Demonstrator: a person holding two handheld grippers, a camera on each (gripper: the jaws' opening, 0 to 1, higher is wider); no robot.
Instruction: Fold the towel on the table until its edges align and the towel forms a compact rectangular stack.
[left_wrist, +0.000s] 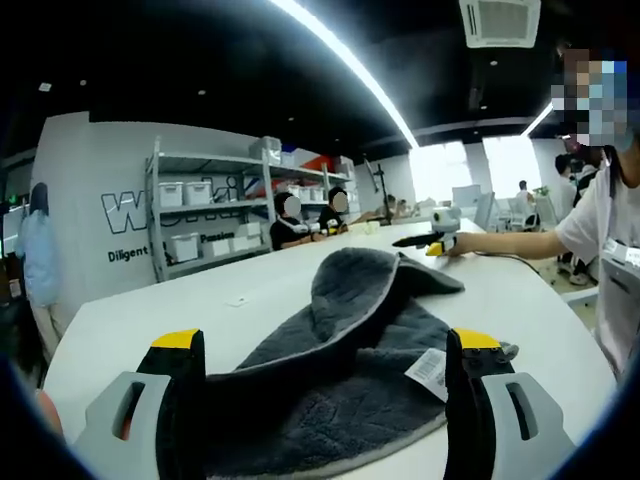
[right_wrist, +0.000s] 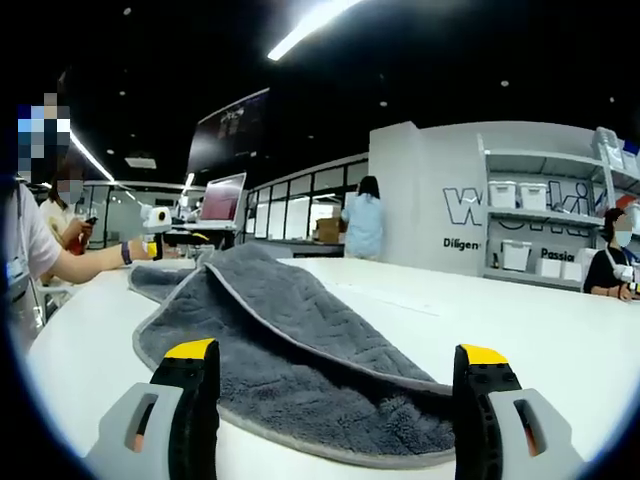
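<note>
While I'm looking along my left gripper (left_wrist: 325, 385), its jaws are standing released, the grey towel (left_wrist: 350, 350) lying rumpled on the white table (left_wrist: 250, 290) between them, white label (left_wrist: 432, 368) showing. Across in the right gripper view, my right gripper (right_wrist: 335, 395) is gaping too, towel (right_wrist: 300, 350) half folded just ahead.

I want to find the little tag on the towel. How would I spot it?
Start at the big white table and find the dark grey towel heaped on it. On the towel's edge nearest the left tool's right-hand jaw sits a small white label with black printing, the one white patch on the grey cloth.
</note>
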